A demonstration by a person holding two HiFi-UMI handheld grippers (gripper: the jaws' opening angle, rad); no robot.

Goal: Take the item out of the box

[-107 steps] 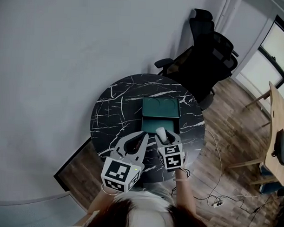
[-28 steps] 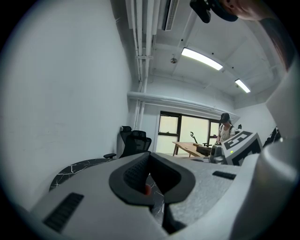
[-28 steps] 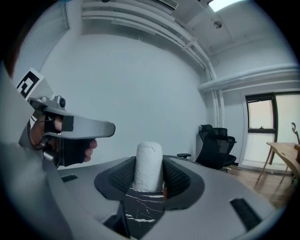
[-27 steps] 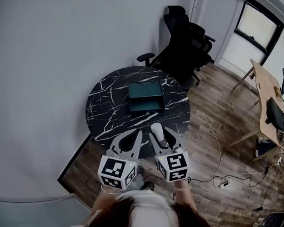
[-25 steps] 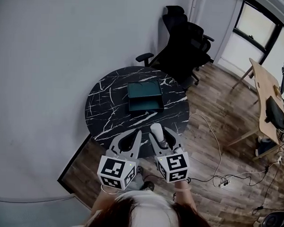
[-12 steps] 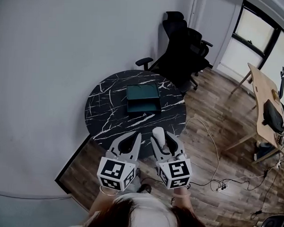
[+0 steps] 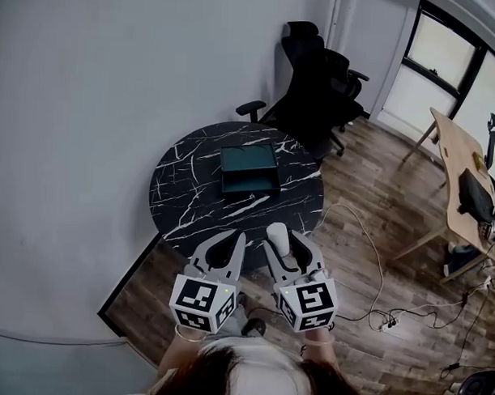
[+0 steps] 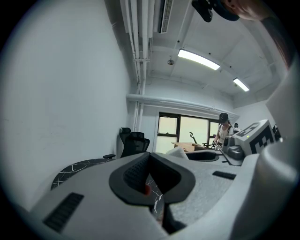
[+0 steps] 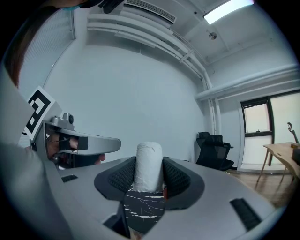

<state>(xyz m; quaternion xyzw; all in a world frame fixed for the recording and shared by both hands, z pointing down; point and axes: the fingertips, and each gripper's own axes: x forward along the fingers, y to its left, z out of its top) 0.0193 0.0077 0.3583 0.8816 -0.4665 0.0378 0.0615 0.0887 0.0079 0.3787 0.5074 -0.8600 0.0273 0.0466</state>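
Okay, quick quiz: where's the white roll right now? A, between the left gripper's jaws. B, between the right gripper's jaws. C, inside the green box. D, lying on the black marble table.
B: the white cylindrical roll is clamped between the jaws of the right gripper, away from the dark green open box on the round black marble table.

Desks: two, marble desk (image 7: 191, 199) and wooden desk (image 7: 453, 163) off to its right. Green box (image 7: 249, 170): one, on marble desk. Black office chairs (image 7: 316, 90): two, beyond it. Grippers: two, left gripper (image 7: 236, 238) and right gripper (image 7: 286, 239). White roll (image 7: 277, 235): one.
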